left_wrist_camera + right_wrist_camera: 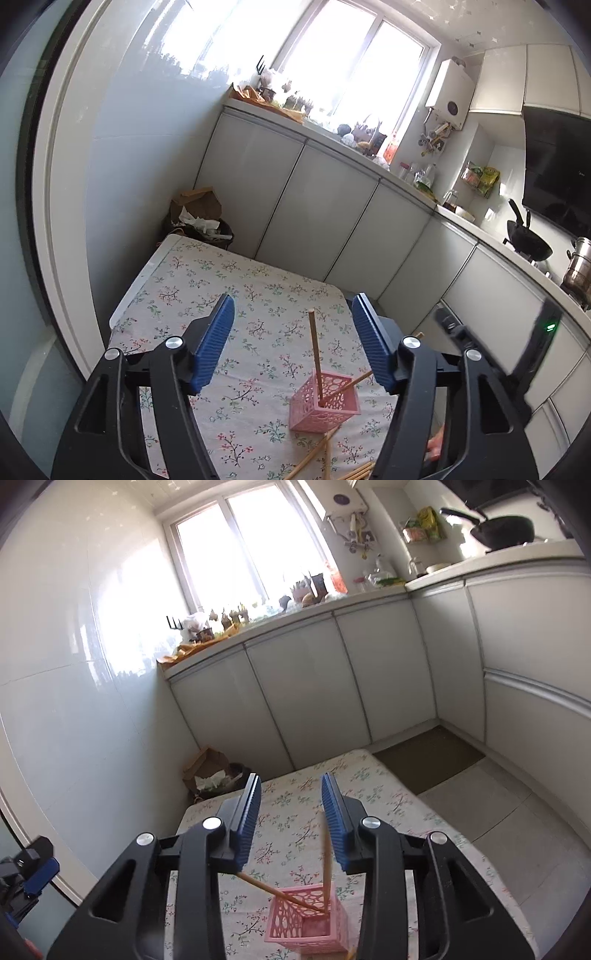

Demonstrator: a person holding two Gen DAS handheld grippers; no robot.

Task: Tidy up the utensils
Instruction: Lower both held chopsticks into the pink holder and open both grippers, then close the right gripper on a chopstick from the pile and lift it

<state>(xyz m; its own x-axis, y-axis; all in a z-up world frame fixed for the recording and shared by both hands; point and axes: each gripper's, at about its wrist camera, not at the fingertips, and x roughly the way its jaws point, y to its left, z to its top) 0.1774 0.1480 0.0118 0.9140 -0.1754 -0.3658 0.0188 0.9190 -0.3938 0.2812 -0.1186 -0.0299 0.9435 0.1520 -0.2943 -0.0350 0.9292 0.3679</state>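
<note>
Two chopsticks in basket on table, loose chopsticks before basket

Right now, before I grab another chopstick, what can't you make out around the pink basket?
- Loose chopsticks: left wrist view, count unclear; bottom edge and left claw arm cut them off.
- Pink basket: right wrist view, base cut by bottom edge.
- Chopstick beside the right claw: whether it touches the pad is unclear.

One pink basket – two chopsticks inside.
</note>
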